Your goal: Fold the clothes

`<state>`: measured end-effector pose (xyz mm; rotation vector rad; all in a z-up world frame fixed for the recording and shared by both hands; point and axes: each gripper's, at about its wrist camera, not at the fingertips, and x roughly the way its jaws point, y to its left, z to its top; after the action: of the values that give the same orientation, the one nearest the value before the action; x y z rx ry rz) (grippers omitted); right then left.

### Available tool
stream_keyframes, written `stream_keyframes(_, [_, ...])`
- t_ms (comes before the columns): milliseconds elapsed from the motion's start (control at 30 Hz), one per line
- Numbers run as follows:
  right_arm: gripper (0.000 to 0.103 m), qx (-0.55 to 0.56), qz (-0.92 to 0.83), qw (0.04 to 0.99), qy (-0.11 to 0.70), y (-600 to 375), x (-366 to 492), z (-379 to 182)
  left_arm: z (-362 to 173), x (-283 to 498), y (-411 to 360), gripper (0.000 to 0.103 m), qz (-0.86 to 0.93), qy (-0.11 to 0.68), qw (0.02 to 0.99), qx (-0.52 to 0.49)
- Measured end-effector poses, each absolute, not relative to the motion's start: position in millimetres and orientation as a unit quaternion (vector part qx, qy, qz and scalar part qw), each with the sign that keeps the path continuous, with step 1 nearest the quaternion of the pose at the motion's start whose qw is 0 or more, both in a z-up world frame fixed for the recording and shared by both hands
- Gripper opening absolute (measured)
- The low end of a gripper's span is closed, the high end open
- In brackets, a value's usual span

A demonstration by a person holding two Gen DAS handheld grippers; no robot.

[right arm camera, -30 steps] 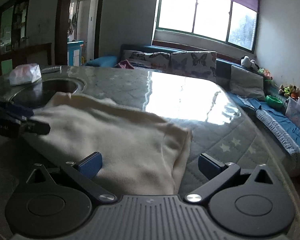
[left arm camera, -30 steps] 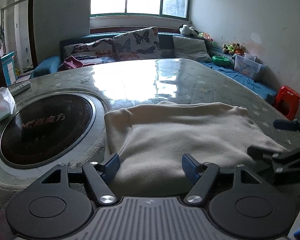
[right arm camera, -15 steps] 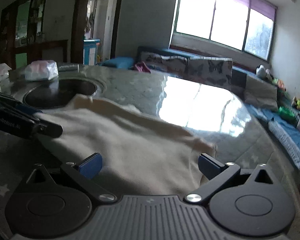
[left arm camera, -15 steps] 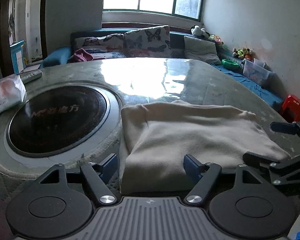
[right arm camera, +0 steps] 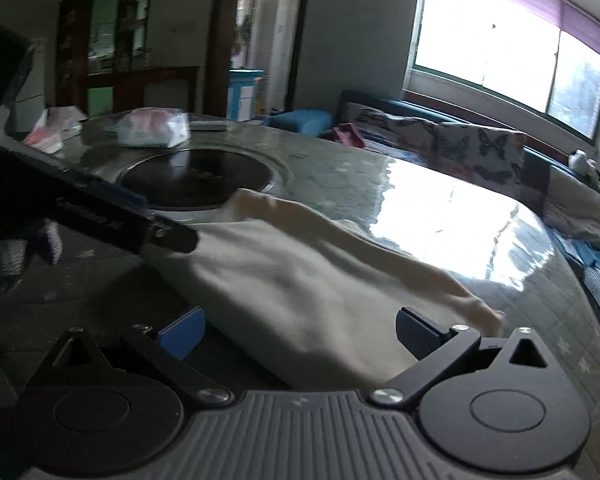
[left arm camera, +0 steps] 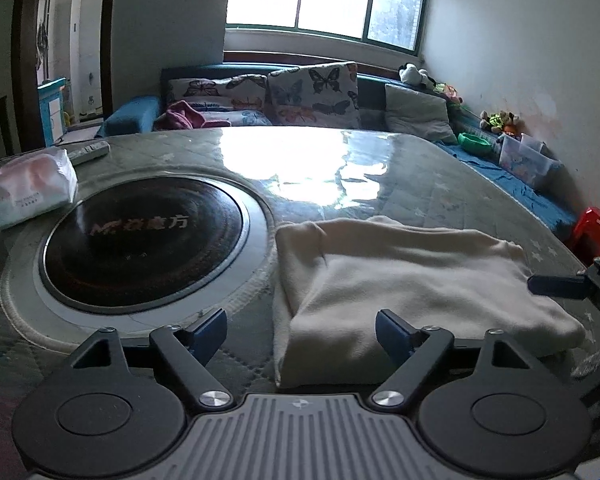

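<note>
Where the left wrist looks, the cloth (left arm camera: pixel 416 292) lies folded in layers on the desk (left arm camera: pixel 440 184); left hand-held gripper (left arm camera: pixel 301 330) gapes empty. Right wrist: right hand-held gripper (right arm camera: pixel 298 330) wide, empty, straddling the cloth's edge. Further folds: undecidable.

the folded cream garment (left arm camera: pixel 412 284) fills the near right of the table (left arm camera: pixel 440 184). beyond it the glossy tabletop lies bare to the far edge. left, the round black hotplate (left arm camera: pixel 140 240) sits flush; a tissue pack (left arm camera: pixel 32 188) and a remote (left arm camera: pixel 88 151) crowd the far left.
</note>
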<state>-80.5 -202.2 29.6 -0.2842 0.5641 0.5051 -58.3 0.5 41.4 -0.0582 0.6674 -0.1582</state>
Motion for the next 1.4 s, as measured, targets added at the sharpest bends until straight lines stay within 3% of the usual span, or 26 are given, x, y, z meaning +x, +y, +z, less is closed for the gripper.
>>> stream_keyframes(167, [0.096,-0.145,0.274,0.909,0.281,-189,-83,32,44,-61,5,0.084,-0.074,0.322,0.943,-0.030])
stream_keyframes(433, [0.073,-0.153,0.309,0.891,0.294,-169,-82,35,48,-64,16,0.082,-0.074,0.315,0.946,-0.040])
stream_keyframes(600, [0.058,-0.177,0.328,0.880,0.293,-157,-80,36,50,-62,28,0.057,-0.081,0.317,0.943,-0.064])
stream_keyframes(667, [0.054,-0.196,0.334,0.875,0.290,-151,-78,36,50,-60,35,0.052,-0.082,0.320,0.941,-0.077])
stream_keyframes(1067, [0.047,-0.298,0.370,0.841,0.259,-106,-74,27,52,-50,58,0.053,-0.087,0.336,0.926,-0.151])
stream_keyframes(1400, [0.020,-0.276,0.370,0.844,0.273,-108,-59,26,39,-34,67,0.059,-0.102,0.380,0.879,-0.270])
